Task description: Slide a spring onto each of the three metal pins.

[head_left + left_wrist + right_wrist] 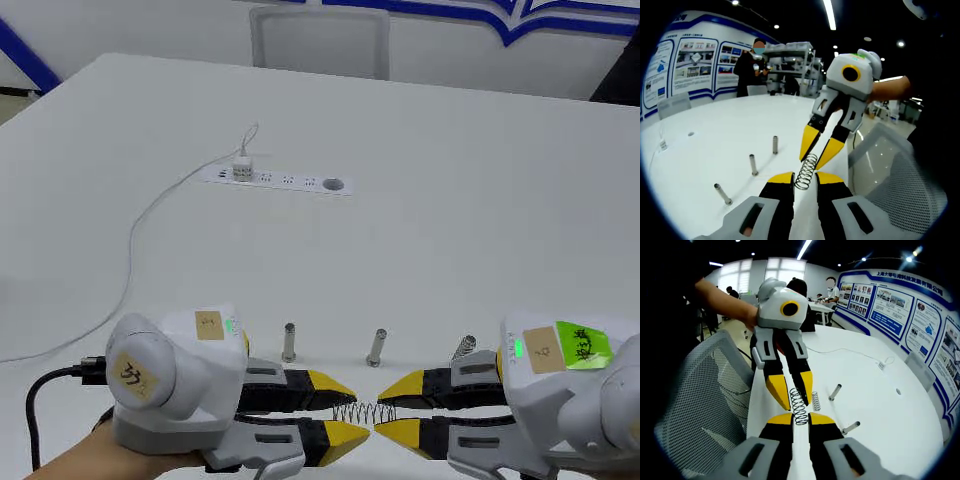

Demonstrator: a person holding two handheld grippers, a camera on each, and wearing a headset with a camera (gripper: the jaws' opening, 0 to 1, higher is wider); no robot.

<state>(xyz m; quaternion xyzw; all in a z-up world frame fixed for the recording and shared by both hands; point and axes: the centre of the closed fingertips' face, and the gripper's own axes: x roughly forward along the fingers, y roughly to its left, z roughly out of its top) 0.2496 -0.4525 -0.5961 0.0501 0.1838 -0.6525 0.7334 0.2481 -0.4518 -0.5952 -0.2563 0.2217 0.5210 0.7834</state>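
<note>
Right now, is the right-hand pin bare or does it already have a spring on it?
It has one: a spring coils around the right-hand pin, while the middle pin and left pin are smooth bare metal.

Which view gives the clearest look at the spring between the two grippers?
The left gripper view: the spring is large, its coils distinct against the white table. The right gripper view shows it nearly as large, partly against the left gripper. The head view shows it small and thin.
</note>
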